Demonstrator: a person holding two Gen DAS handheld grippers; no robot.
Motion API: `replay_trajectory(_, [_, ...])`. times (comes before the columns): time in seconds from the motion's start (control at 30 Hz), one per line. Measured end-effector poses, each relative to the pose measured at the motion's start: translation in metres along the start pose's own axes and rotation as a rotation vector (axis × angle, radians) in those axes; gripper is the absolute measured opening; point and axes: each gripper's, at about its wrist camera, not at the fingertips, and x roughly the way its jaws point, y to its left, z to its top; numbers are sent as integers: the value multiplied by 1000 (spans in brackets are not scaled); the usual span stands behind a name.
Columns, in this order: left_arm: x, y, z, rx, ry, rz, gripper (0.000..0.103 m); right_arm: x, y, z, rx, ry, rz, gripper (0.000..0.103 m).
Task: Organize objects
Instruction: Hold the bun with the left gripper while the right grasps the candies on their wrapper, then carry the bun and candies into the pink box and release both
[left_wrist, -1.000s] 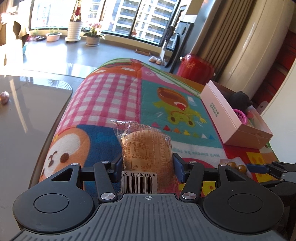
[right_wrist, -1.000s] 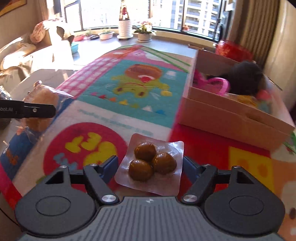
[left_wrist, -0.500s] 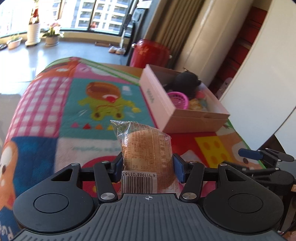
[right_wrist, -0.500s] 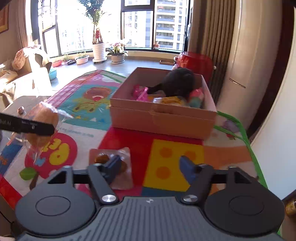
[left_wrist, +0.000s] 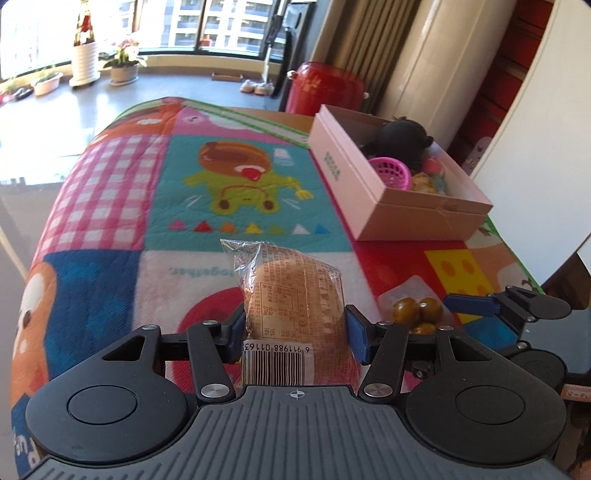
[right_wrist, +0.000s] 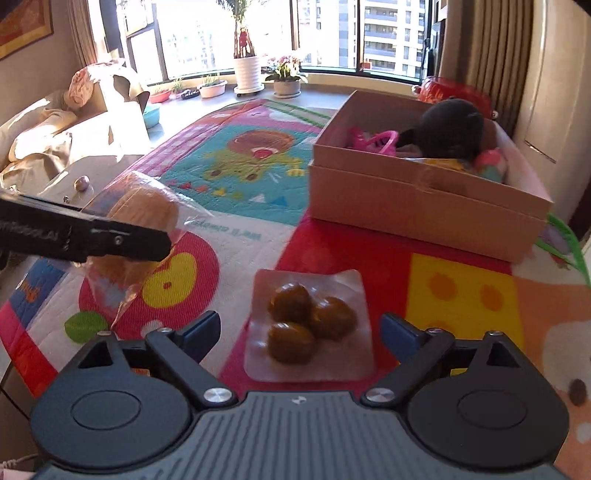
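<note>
A wrapped round bun (left_wrist: 291, 295) sits between the blue pads of my left gripper (left_wrist: 293, 332), which is shut on it above the colourful mat. In the right wrist view the bun (right_wrist: 144, 210) hangs at the left behind a left finger (right_wrist: 110, 236). A clear packet of three brown balls (right_wrist: 308, 325) lies flat on the mat between the jaws of my right gripper (right_wrist: 299, 328). These jaws are opening and the pads stand clear of the packet's edges. The packet (left_wrist: 417, 312) also shows beside a right fingertip (left_wrist: 469, 304).
An open pink cardboard box (left_wrist: 354, 184) stands on the mat's far right, holding a black plush (left_wrist: 402, 140), a pink basket (left_wrist: 391, 171) and small toys. From the right wrist the box (right_wrist: 424, 199) is straight ahead. A red pot (left_wrist: 325, 88) stands behind it.
My right gripper let the packet go, swung right, then came back over it with its jaws much wider. My left gripper carried the bun to the right, toward the box.
</note>
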Motion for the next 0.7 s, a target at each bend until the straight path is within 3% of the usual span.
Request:
replay_trajectory(0.1, [-1, 9, -4, -20, 9, 9, 59, 6, 7, 3, -21, 15, -4, 90])
replay_trajectory(0.13, [-1, 12, -6, -26, 12, 9, 59, 6, 9, 4, -32, 15, -7, 87])
replay_trajectory(0.17, [0, 13, -7, -31, 16, 8, 59, 5, 11, 4, -44, 16, -9, 75])
replay_trajectory(0.2, [1, 14, -9, -34, 20, 7, 59, 3, 12, 4, -56, 15, -10, 73])
replay_trajectory(0.47, [0, 3, -22, -12, 50, -33, 59, -28, 1, -2, -42, -19, -27, 72])
replay_trajectory(0.57, [-7, -5, -12, -33, -19, -61, 59, -52, -14, -5, -22, -70, -53, 72])
replay_trajectory(0.7, [-11, -30, 32, -9, -141, -144, 59, -77, -39, -3, 35, -132, -102, 72])
